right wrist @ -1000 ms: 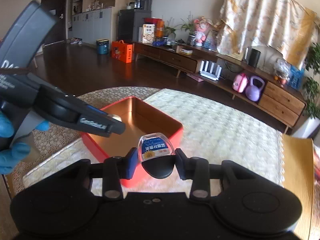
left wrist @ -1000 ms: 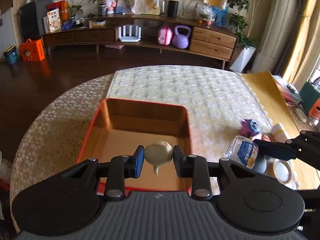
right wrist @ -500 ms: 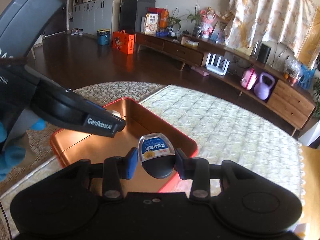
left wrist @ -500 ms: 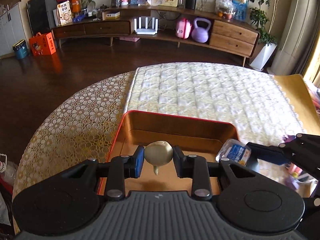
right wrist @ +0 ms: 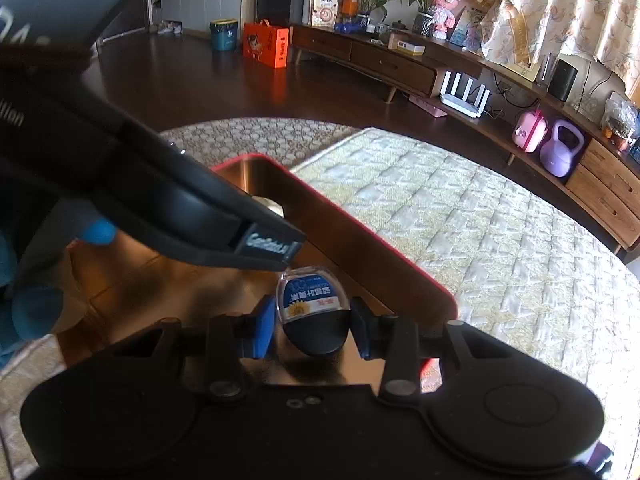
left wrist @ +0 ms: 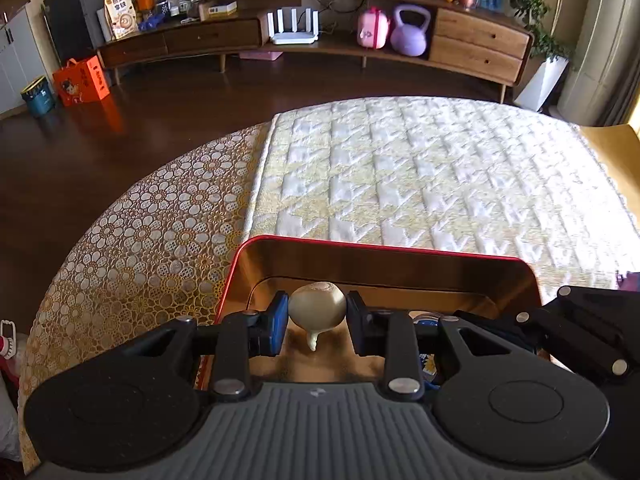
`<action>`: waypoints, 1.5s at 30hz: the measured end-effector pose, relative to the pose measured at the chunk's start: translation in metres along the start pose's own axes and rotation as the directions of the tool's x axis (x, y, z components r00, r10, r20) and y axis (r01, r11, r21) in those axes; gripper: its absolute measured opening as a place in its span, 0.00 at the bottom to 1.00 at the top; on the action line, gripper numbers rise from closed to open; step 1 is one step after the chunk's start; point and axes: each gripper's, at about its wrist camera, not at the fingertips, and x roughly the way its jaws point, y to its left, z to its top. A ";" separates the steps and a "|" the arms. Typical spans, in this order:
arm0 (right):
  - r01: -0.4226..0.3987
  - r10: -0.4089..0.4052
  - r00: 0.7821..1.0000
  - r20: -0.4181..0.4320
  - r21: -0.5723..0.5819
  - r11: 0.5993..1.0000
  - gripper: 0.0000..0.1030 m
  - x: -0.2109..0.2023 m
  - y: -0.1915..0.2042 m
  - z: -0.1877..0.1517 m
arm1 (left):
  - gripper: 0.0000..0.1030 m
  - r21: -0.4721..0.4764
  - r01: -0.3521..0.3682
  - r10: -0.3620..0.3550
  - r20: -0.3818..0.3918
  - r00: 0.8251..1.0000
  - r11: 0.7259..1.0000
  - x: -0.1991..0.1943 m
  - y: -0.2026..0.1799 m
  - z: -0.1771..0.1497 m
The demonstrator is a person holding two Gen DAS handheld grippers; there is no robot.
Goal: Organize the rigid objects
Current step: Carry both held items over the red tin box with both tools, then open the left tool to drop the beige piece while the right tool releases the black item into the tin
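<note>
- Here, the left tongs (left wrist: pixel 317 317) are closed on a cream, onion-shaped object (left wrist: pixel 317 307), pinched at its widest part, its thin tip pointing down.
- That object hangs above the inside of the red-rimmed tray (left wrist: pixel 376 246), near the tray's far wall, not touching the copper-coloured floor as far as the left wrist view shows.
- The right tongs (right wrist: pixel 313 330) are closed on a small clear jar (right wrist: pixel 310 300) with a blue label and a black cap (the cap faces the camera, the jar lying tilted between the pads).
- The jar is held over the tray (right wrist: pixel 384 258) interior, just inside its right-hand wall.
- In the right wrist view the left tongs (right wrist: pixel 276 216) reach in from the left, their nearer finger (right wrist: pixel 266 244) passing just above the jar; contact cannot be told.
- The tray sits on a round tabletop (left wrist: pixel 132 236) with a lace cover and a quilted cloth (left wrist: pixel 432 176).
</note>
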 end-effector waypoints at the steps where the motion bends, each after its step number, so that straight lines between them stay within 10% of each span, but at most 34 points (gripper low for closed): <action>1: -0.006 0.006 1.000 -0.003 0.008 1.000 0.38 0.002 -0.001 -0.001 | 0.30 0.000 0.003 -0.003 -0.002 1.000 1.000 0.003 0.001 0.001; 24: -0.005 0.004 1.000 0.010 0.041 0.999 0.50 -0.007 -0.006 -0.006 | 0.30 -0.009 -0.030 0.030 -0.030 0.999 1.000 0.021 -0.002 0.009; 29: -0.012 0.010 0.999 0.031 0.074 0.997 0.60 -0.020 -0.011 -0.009 | 0.59 0.008 -0.035 0.035 0.008 0.999 0.999 0.007 -0.006 0.004; 45: -0.060 0.040 0.992 0.118 0.175 0.983 0.70 -0.098 -0.017 -0.032 | 0.59 0.009 0.021 -0.021 0.079 0.997 1.000 -0.063 -0.019 -0.019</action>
